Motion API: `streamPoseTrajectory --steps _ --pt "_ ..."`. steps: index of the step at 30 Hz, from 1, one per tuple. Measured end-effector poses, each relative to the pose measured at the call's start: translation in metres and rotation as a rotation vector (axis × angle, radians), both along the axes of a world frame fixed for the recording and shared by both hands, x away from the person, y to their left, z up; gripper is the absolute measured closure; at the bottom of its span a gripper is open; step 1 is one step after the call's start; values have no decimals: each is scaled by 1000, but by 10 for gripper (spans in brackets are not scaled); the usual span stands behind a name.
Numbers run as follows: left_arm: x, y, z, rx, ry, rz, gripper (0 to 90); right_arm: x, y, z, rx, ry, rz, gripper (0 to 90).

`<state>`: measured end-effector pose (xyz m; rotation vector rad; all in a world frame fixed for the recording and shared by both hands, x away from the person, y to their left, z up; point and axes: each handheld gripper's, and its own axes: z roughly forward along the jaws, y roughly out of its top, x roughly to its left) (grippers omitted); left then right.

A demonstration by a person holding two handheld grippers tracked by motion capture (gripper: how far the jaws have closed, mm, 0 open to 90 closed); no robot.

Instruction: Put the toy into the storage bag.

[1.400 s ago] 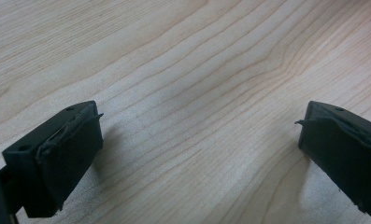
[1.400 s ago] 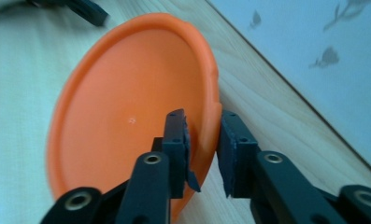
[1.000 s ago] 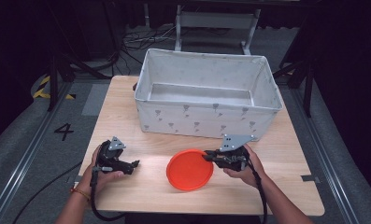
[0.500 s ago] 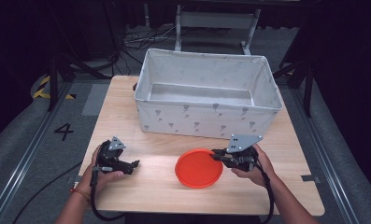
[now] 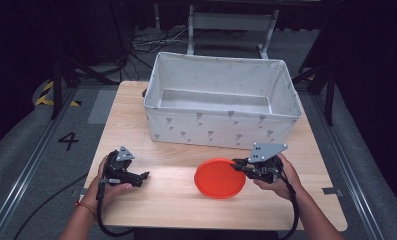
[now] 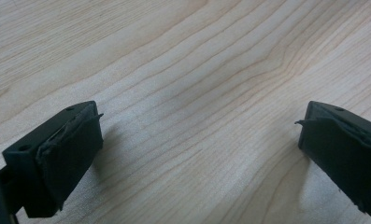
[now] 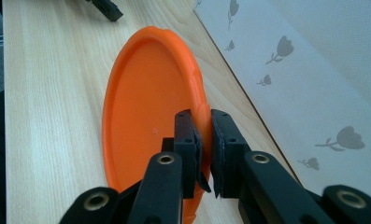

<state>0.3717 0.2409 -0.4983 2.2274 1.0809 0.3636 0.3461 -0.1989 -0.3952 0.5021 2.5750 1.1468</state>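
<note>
The right gripper (image 5: 237, 163) has its jaws clamped on the rim of the orange plate (image 5: 218, 178), beside the bin (image 5: 221, 131). The left gripper (image 5: 142, 176) rests on the table (image 5: 171, 200), jaws wide apart on nothing

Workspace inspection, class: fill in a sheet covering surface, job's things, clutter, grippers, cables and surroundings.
Surface: wooden table, bare grain.
Job's things: orange plate tilted, gripped at its rim; white fabric bin behind it, nothing seen inside.
Clutter: nothing seen.
Grippers: right gripper shut on the plate; left gripper open over bare wood.
Cables: one trails from each gripper.
Surroundings: grey floor marked 4, dark room.
</note>
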Motion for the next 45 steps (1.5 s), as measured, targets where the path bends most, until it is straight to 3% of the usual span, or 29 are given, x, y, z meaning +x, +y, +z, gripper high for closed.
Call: streamPoseTrajectory --steps 20,32,39,45 --pt "0 0 0 -2 1 1 1 -3 -12 9 -20 -28 4 825" --pt "0 0 0 -2 -1 3 2 -7 -29 26 -18 -58 -15 825" --pt "0 0 0 -1 -1 3 2 -11 -48 38 -78 -56 -25 824" --pt "0 0 0 -1 -1 4 2 -11 -65 64 -129 -58 -39 824"
